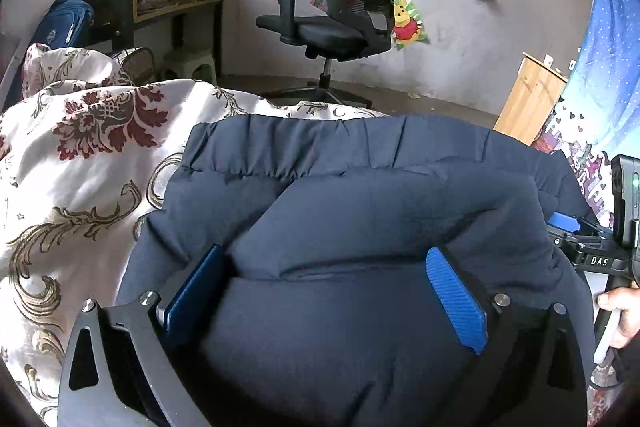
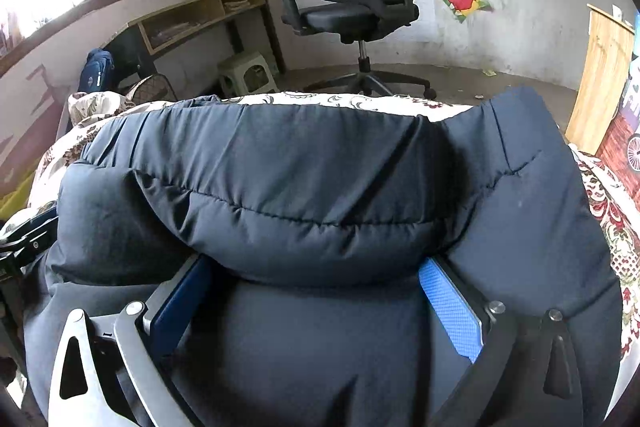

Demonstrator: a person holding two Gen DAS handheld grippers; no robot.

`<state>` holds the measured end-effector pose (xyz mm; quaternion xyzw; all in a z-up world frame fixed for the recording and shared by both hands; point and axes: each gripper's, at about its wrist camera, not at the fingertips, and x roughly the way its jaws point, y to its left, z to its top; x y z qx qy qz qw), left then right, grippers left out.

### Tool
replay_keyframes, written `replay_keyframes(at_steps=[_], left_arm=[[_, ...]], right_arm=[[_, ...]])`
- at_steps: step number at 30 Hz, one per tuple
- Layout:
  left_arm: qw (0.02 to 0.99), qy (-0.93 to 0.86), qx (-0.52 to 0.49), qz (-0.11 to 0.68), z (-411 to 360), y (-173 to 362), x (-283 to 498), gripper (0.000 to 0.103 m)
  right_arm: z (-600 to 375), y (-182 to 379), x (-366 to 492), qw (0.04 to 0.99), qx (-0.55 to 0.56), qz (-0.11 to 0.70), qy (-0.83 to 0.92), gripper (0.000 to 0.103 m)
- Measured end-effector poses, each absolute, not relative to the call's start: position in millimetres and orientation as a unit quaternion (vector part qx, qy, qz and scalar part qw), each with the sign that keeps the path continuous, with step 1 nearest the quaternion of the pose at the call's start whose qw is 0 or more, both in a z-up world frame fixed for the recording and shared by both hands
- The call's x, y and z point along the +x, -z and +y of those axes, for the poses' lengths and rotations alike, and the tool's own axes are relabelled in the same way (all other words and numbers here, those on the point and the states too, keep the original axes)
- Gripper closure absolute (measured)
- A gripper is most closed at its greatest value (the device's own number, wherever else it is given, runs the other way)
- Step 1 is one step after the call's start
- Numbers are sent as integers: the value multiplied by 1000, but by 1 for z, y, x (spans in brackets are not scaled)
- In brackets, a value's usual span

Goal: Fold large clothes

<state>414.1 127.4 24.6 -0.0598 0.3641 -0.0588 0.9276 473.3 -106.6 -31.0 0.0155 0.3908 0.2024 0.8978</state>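
Both tongs, left [image 1: 326,301] and right [image 2: 320,303], stand apart around the navy puffer jacket [image 2: 320,163], stretched across mid-frame on the floral bedspread [image 1: 80,155].

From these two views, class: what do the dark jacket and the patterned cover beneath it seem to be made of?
Navy jacket: likely padded synthetic shell, matte, with stitched quilt lines and puffy bulges. Floral bedcover: probably woven fabric with a slight sheen, cream printed with maroon and gold scrolls; the fibre cannot be told.
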Motion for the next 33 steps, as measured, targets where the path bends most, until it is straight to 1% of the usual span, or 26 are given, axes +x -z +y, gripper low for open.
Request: replay_keyframes(at_steps=[12,18,22,26,31,33], left_arm=[[928,55,-55,365,126,-23,413,2],[937,33,-18,347,115,-26,399,2],[947,12,-14,321,121,-39,377,2],[950,6,-22,311,139,-47,355,2],[942,19,-56,330,168,-48,334,2],[931,34,-76,354,177,-45,330,2]], right_arm=[[-107,34,473,900,14,386,-201,0],[-109,30,456,911,12,366,-191,0],[-122,20,427,920,15,351,-173,0],[-150,13,392,923,46,349,-154,0],[-201,7,335,932,103,331,-108,0],[-219,7,320,932,125,330,-88,0]])
